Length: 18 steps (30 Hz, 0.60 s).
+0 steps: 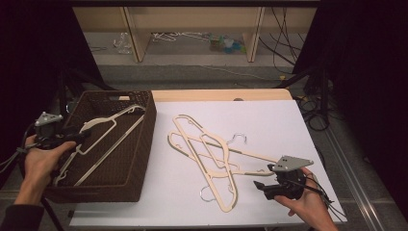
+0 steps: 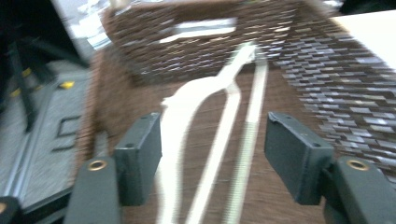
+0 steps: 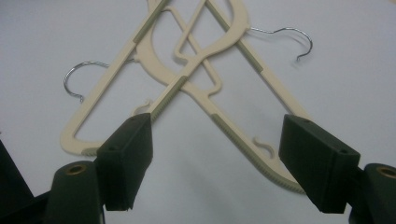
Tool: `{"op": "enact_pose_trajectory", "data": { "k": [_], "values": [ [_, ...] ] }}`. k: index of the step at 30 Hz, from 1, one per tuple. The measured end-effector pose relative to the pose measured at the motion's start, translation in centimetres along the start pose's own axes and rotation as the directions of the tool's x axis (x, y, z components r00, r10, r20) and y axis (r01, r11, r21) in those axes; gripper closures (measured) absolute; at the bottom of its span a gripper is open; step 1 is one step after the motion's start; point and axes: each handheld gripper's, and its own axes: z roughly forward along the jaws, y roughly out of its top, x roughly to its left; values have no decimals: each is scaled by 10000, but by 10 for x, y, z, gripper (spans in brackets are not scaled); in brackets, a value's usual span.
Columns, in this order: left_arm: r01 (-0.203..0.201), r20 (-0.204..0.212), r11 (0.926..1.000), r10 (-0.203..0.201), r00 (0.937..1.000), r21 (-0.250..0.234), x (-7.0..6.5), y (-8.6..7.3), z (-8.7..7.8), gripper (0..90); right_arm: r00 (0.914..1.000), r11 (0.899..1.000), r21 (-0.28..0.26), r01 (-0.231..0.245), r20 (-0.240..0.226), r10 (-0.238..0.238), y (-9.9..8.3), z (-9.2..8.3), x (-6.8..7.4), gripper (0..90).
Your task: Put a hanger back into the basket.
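A cream plastic hanger [image 1: 103, 139] lies slanted inside a dark brown woven basket [image 1: 144, 144] at the table's left. My left gripper [image 1: 84, 134] hovers over the basket's left side. In the left gripper view its jaws [image 2: 215, 154] stand open above the hanger [image 2: 187, 107], with the pads off it. Two more cream hangers [image 1: 211, 154] with metal hooks lie crossed on the white board. My right gripper [image 1: 260, 187] is at the front right, pointing at them. In the right gripper view it [image 3: 217, 154] stands open just short of the crossed hangers [image 3: 187, 70], holding nothing.
The white board [image 1: 269, 120] covers the tabletop beside the basket, whose woven wall [image 2: 327, 88] rises to the right of my left gripper. Beyond the table are wooden shelf legs [image 1: 137, 43], cables and small clutter on the floor. Dark curtains flank both sides.
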Motion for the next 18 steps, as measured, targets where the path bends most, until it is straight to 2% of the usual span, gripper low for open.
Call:
{"op": "enact_pose_trajectory", "data": {
  "k": [1, 3, 4, 5, 7, 8, 9, 10, 11, 13, 14, 15, 16, 17, 18],
  "values": [
    [-164, 364, 9998, 166, 9992, -63, -12, 1, -5, 338, 10000, 10000, -11, -3, -18, 3, 0, 0, 0, 271],
    [-190, 874, 9995, 212, 9959, -266, -32, 1, -11, 301, 10000, 10000, 35, -27, -88, 27, 0, 2, 1, 271],
    [-336, 1222, 9987, 380, 9918, -380, -43, -1, -14, 293, 9999, 10000, 6, -71, -118, 71, 0, 3, 2, 271],
    [-616, 1590, 9973, 673, 9850, -406, -54, -3, -16, 290, 9998, 10000, 17, -50, -170, 50, -1, 3, 3, 271],
    [-543, 2213, 9966, 668, 9729, -618, -76, -7, -20, 262, 9997, 10000, 14, -92, -242, 93, -1, 5, 4, 271],
    [-592, 2562, 9956, 759, 9636, -724, -86, -9, -23, 261, 9997, 9999, 29, -133, -217, 134, -1, 5, 5, 271],
    [-917, 2872, 9906, 1175, 9507, -1018, -94, -10, -25, 260, 9996, 10000, 32, -66, -275, 67, -1, 6, 5, 271],
    [-719, 2928, 9914, 1011, 9508, -1090, -106, -12, -28, 260, 9995, 9999, 1, -167, -250, 167, -1, 6, 6, 271],
    [-1073, 3011, 9880, 1363, 9438, -1109, -114, -13, -31, 258, 9993, 9998, 7, -208, -321, 208, -1, 7, 6, 270],
    [-1261, 3273, 9839, 1616, 9310, -1270, -132, -17, -34, 252, 9983, 9989, 11, -478, -319, 478, -2, 9, 7, 271],
    [-1393, 3520, 9796, 1826, 9180, -1449, -142, -20, -34, 252, 9985, 9993, 14, -381, -388, 381, -3, 10, 7, 271],
    [-1543, 3646, 9749, 2038, 9086, -1604, -147, -21, -34, 251, 9977, 9985, 67, -544, -400, 546, -3, 11, 8, 271],
    [-1461, 3689, 9761, 1967, 9084, -1607, -154, -25, -35, 251, 9977, 9985, 78, -536, -416, 539, -4, 11, 8, 271],
    [-1538, 3782, 9744, 2061, 9025, -1639, -160, -27, -35, 250, 9979, 9989, 74, -462, -451, 465, -4, 13, 8, 271],
    [-1387, 3935, 9776, 1914, 8992, -1584, -167, -31, -35, 244, 9974, 9984, 115, -558, -459, 562, -4, 13, 8, 271]
  ]
}}
